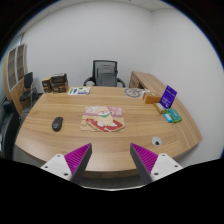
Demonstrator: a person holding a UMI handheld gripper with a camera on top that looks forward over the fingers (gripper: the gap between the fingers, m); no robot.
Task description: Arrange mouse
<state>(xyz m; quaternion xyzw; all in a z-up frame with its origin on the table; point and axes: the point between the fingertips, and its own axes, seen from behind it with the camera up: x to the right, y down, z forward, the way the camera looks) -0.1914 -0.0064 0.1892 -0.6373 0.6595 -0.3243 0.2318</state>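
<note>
A small black mouse (57, 123) lies on the wooden table (70, 140), left of a pink patterned mat (103, 121) at the table's middle. My gripper (112, 159) is held well back from both, above the table's near edge. Its two fingers stand wide open with nothing between the purple pads (78, 157). The mouse is ahead of the left finger and some way beyond it.
A purple box (168, 95) and a teal object (173, 116) sit at the right of the table. Small items (80, 91) and a round object (134, 93) lie along the far edge. A black office chair (104, 73) stands behind the table. Shelves (14, 75) are at the left.
</note>
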